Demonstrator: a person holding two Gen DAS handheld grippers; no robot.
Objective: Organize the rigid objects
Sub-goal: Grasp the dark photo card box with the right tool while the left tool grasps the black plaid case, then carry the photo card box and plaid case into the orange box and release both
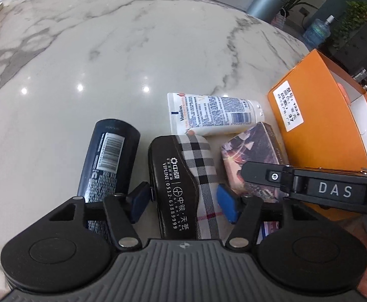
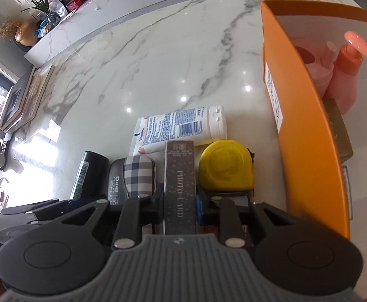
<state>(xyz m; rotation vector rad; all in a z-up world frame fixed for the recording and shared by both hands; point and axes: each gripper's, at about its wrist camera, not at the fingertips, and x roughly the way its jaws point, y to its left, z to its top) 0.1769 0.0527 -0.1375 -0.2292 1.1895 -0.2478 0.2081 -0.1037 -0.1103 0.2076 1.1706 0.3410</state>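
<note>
Right gripper (image 2: 179, 201) fingers clamp the dark glittery photo-card box (image 2: 180, 183); left gripper (image 1: 183, 201) fingers stand apart astride the black plaid-trimmed case (image 1: 181, 186). Risk: the narrow box could clip the orange cardboard box (image 2: 306, 136) wall.

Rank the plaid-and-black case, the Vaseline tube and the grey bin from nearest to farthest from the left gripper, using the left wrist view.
1. Plaid-and-black case: between the left gripper's open fingers.
2. Vaseline tube: lying just beyond the case.
3. Grey bin: past the table's far edge.
</note>
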